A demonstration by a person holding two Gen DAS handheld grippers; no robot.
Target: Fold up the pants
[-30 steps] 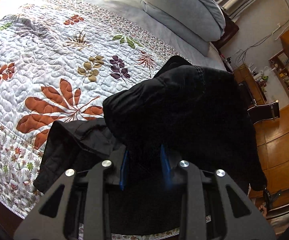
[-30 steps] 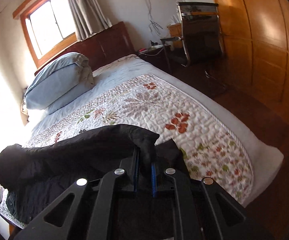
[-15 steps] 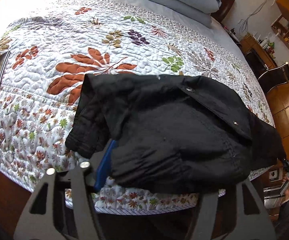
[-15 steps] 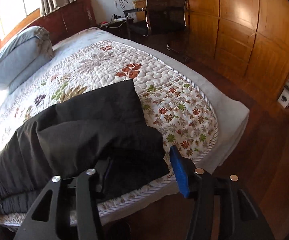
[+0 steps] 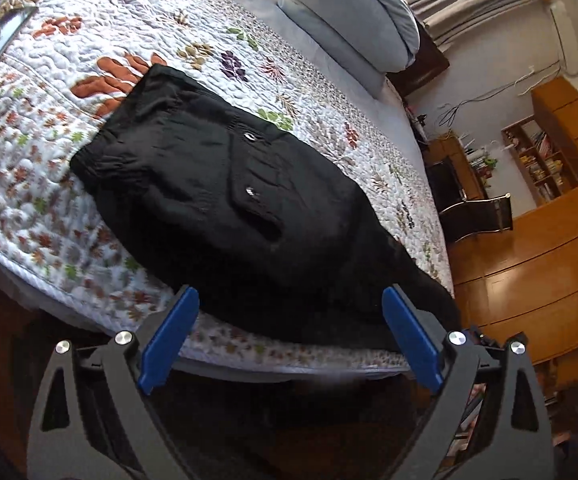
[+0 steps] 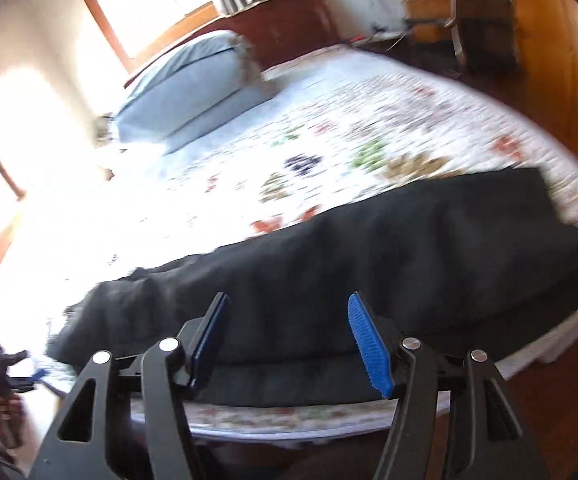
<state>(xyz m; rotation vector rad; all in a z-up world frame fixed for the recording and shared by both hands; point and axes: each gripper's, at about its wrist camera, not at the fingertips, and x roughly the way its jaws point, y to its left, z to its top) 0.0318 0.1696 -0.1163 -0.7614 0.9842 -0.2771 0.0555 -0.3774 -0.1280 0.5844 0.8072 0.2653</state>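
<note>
Between my left gripper's (image 5: 290, 304) blue pads nothing is pinched: its jaws are spreading wide, level with the near hem of the black pants (image 5: 225, 200). My right gripper (image 6: 287, 312) is opening too, its pads clear of the cloth. Beyond both, the pants lie folded along the near edge of the floral quilt (image 5: 29, 184), with grey pillows (image 5: 353, 16) at the headboard.

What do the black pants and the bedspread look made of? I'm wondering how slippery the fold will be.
Black pants: apparently a matte woven cloth, softly creased, with metal snaps. Bedspread: quilted fabric, probably cotton, puckered stitching, floral print. Neither looks slick.
</note>
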